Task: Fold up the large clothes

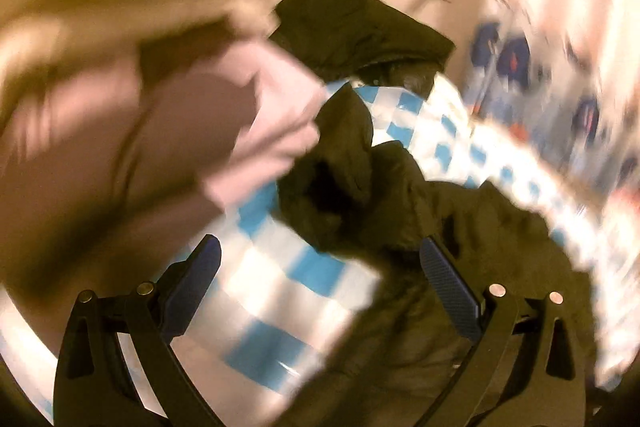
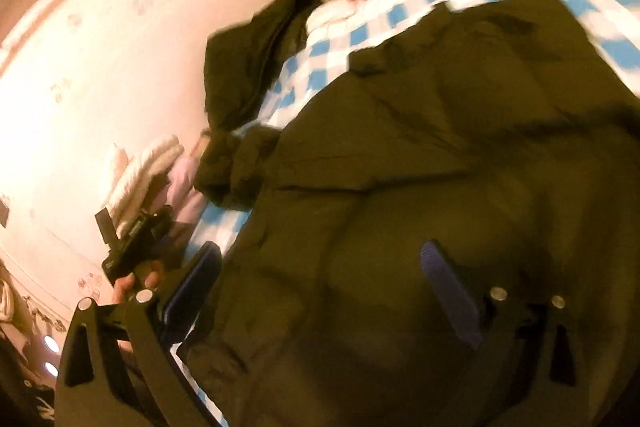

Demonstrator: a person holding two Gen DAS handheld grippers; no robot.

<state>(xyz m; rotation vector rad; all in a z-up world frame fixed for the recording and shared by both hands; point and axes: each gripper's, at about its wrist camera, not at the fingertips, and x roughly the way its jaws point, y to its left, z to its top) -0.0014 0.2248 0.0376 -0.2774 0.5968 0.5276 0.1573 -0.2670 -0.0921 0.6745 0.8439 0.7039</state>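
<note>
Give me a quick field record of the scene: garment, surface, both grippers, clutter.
garment: dark jacket, spread unfolded, one sleeve flung outward
surface: blue-and-white checked sheet
left gripper: open, over the sheet and jacket edge
right gripper: open, above the jacket body
clutter: folded pale clothes beside the jacket
image quality: motion blur
</note>
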